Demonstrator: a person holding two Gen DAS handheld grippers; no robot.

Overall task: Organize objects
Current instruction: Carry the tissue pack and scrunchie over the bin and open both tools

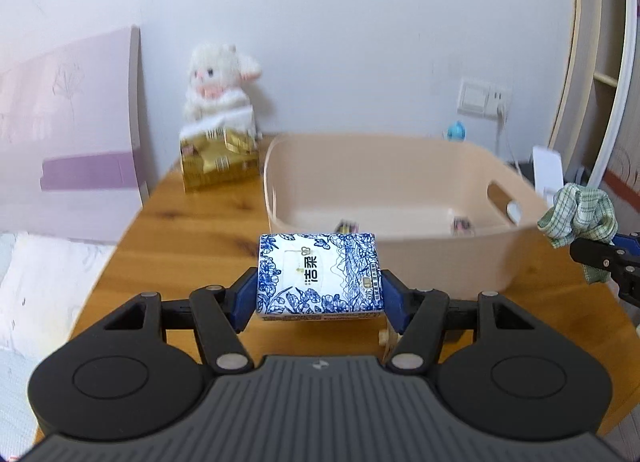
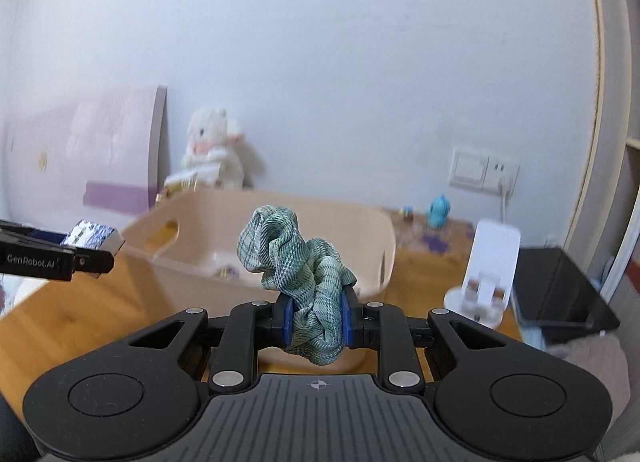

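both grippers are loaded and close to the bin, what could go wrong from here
1. The left gripper clamps the blue-patterned tissue pack only by its near end, so the pack might pivot or slip before clearing the beige bin rim.
2. The green scrunchie in the right gripper is soft and might snag on a pad at release.
3. Both grippers approach the same bin and could bump.

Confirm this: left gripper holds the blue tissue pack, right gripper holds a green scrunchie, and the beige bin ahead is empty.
Not quite: the bin is not empty. The left wrist view shows small items lying on its floor. The rest holds: the left gripper clamps the tissue pack, and the right gripper clamps the scrunchie.
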